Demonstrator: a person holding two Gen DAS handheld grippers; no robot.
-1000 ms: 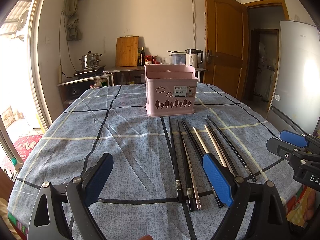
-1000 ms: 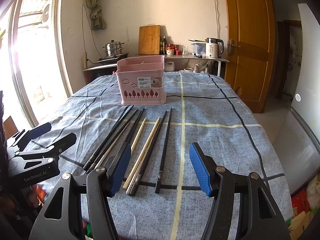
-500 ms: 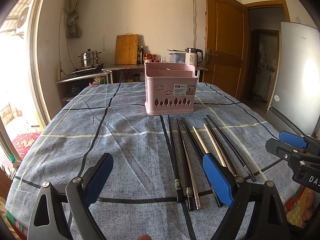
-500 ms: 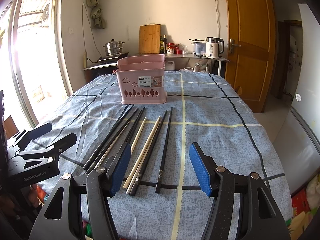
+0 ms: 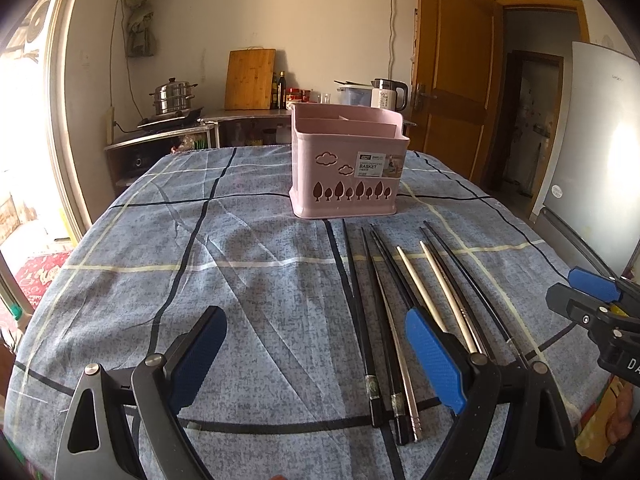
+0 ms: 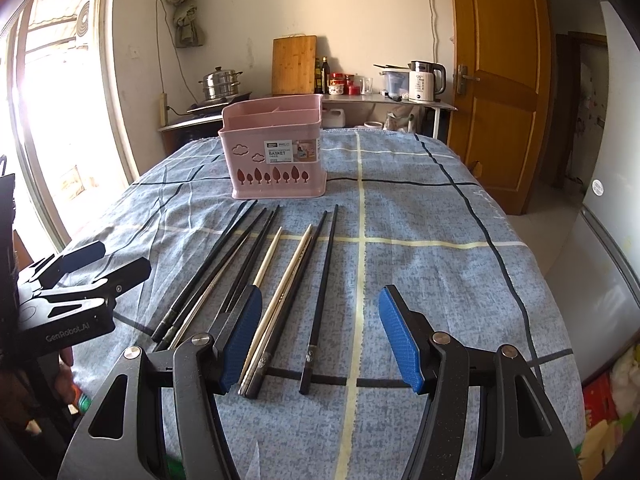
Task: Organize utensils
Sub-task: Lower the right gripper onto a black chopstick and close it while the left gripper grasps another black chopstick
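Chopsticks run lengthwise away from both open grippers toward the basket.

The right gripper (image 6: 320,338) hangs above the near end of the table with its jaws wide apart and empty; the handle end of one lone black chopstick (image 6: 320,296) lies on the cloth between its blue pads, and a pale-and-dark pair (image 6: 280,300) sits just inside the left pad. The left gripper (image 5: 316,360) is likewise spread and empty, mostly over bare tablecloth (image 5: 240,280), the row of chopsticks (image 5: 384,312) lying toward its right pad. Every stick points its long axis at the pink basket (image 6: 276,152), which stands upright just beyond the tips. By my reading the right gripper is better placed for a first pick.
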